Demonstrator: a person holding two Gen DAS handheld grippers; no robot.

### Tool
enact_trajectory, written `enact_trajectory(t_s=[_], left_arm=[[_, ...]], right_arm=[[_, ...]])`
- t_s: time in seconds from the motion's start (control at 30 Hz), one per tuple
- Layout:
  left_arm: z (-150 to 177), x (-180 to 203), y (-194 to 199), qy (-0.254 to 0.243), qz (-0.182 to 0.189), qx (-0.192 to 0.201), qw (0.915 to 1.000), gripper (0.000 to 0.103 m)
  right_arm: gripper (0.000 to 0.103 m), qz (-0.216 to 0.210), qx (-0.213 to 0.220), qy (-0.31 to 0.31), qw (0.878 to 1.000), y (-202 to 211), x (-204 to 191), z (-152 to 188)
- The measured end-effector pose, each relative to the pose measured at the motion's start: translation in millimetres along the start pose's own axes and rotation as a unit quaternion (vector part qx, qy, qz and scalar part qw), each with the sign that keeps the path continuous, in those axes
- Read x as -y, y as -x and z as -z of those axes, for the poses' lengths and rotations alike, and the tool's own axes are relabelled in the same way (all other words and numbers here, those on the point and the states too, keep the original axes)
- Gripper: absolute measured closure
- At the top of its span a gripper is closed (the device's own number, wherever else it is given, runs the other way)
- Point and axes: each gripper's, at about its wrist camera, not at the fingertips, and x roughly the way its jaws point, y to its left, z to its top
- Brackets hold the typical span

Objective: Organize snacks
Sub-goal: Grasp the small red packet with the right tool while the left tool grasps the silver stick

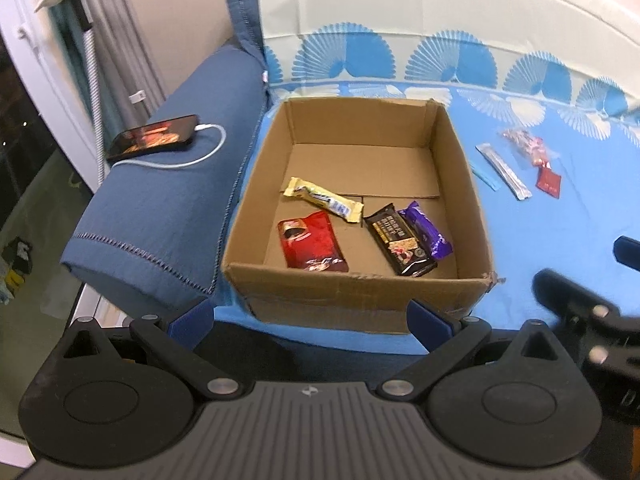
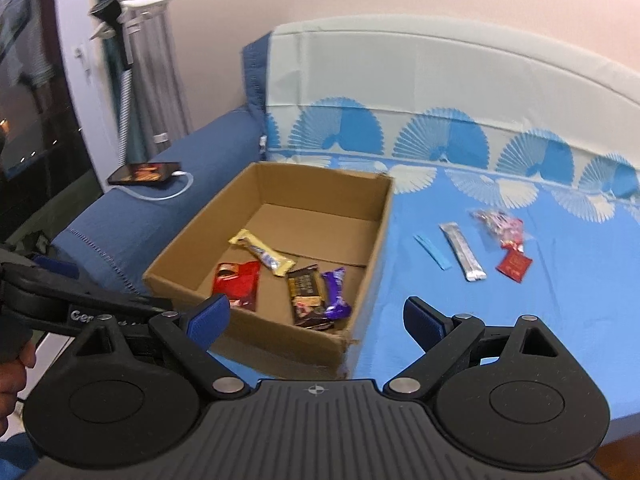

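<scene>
An open cardboard box (image 1: 360, 292) (image 2: 280, 344) sits on the blue sheet. Inside lie a yellow bar (image 1: 322, 199) (image 2: 264, 258), a red pouch (image 1: 312, 245) (image 2: 236, 283), a dark brown bar (image 1: 400, 242) (image 2: 306, 295) and a purple bar (image 1: 426, 230) (image 2: 337, 294). Right of the box lie a blue strip (image 1: 486, 178) (image 2: 432, 251), a silver stick (image 1: 505, 171) (image 2: 462, 251), a clear candy bag (image 1: 524, 146) (image 2: 498, 226) and a red sachet (image 1: 549, 182) (image 2: 514, 265). My left gripper (image 1: 310, 322) is open and empty before the box. My right gripper (image 2: 316, 318) is open and empty, over the box's near right corner.
A phone (image 1: 154, 138) (image 2: 144, 173) with a white cable lies on the blue sofa armrest (image 1: 160, 216) left of the box. The backrest (image 2: 440, 80) rises behind. The right gripper shows at the left wrist view's right edge (image 1: 580, 312).
</scene>
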Motion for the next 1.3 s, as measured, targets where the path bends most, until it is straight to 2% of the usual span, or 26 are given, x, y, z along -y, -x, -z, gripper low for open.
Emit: enact_trajectory(t_s=[0.23,0.37,0.47,0.57,0.63,0.8,0.93,1.07,1.2,1.23,1.3], left_arm=[[-43.7,37.8,-18.6,-0.037,0.006,0.003,0.9993,0.0],[-79.2,71.6,-30.7,-0.052,0.03,0.005,0.9982,0.0],[-111.0,106.5,-48.2,-0.065,0.064,-0.005,0.9958,0.0],[-144.7,148.3,-82.7,-0.078,0.1,-0.033,0.9914,0.0],[-167.5,181.4,-111.5,-0.089,0.109,-0.046,0.989,0.0],[-211.9,268.8,-199.0,-0.128,0.104,-0.064,0.9843,0.0],[-230.9,316.0,-269.2,-0.134,0.105,-0.088,0.9814,0.0],[-239.4,341.5,-328.3,-0.123,0.106,-0.117,0.9797,0.0],[-239.2,350.9,-378.2,-0.101,0.117,-0.165,0.9741,0.0],[-236.1,351.1,-391.7,-0.097,0.11,-0.18,0.9728,0.0],[-232.9,344.6,-399.0,-0.078,0.123,-0.176,0.9734,0.0]], right_arm=[[0.008,0.055,0.003,-0.058,0.997,-15.4,64.1,-3.0],[0.008,0.101,0.0,-0.101,0.99,-27.7,117.3,-2.9],[0.008,0.135,-0.003,-0.129,0.982,-42.8,160.8,-3.1],[0.008,0.165,-0.008,-0.156,0.974,-65.2,203.6,-2.4],[0.008,0.176,-0.012,-0.179,0.968,-84.3,231.4,-2.1],[0.008,0.187,-0.029,-0.22,0.957,-146.4,290.2,-0.7],[0.008,0.19,-0.049,-0.234,0.952,-205.0,325.3,-1.7],[0.008,0.188,-0.059,-0.228,0.953,-259.6,347.3,-4.5],[0.007,0.182,-0.072,-0.214,0.957,-310.4,355.7,-6.9],[0.0,0.181,-0.081,-0.208,0.958,-324.8,355.0,-3.1],[0.0,0.202,-0.068,-0.154,0.965,-340.0,344.3,4.8]])
